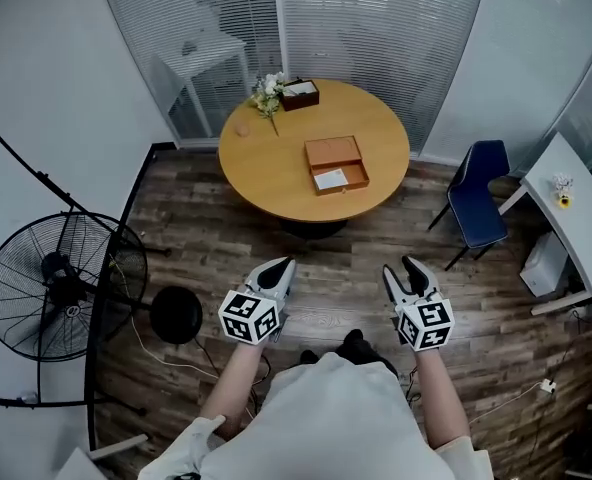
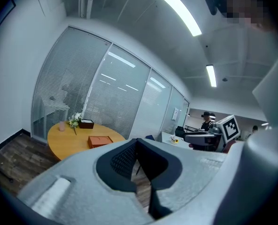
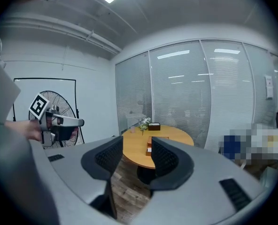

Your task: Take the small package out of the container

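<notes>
Though the small package lies well ahead in the container, right tool gapes — left tool closed.

My left gripper pointed forward, jaws pressed together. My right gripper pointed forward alongside, jaws apart and empty.

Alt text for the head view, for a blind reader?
Left gripper shut, right gripper open, both empty, held short of a round wooden table. On it sits an orange container with a small white package inside.
</notes>
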### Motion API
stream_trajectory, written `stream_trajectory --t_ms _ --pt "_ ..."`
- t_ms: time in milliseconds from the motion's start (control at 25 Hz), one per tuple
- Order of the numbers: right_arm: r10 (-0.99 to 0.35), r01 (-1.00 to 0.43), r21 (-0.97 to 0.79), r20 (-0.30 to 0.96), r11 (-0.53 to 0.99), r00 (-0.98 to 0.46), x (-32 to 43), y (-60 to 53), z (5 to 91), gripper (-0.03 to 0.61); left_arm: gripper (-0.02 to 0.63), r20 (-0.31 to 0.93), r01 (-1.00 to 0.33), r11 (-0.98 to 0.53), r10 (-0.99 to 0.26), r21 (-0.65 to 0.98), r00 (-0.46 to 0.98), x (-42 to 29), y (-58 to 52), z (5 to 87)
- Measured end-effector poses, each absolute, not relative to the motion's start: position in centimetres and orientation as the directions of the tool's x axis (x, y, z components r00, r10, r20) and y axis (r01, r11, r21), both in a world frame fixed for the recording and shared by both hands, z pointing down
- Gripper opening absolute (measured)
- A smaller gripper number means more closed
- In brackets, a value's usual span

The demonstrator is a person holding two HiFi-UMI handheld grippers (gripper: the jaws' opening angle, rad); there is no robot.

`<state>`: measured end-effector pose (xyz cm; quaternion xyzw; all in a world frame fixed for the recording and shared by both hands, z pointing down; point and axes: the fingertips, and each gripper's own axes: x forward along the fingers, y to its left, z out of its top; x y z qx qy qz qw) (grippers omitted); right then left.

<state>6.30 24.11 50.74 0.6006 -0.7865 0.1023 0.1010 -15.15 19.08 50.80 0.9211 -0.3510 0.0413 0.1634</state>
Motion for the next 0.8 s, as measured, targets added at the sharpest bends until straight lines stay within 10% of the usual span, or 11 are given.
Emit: stream_trajectory --t_ms 800 --pt "-0.862 -0.918 -0.092 0.321 0.385 -0.393 12.8 6.1 53.3 0.187 0.018 0.240 -0.731 -0.624 -0.691 0.278 0.681 -8.0 3.3 52.4"
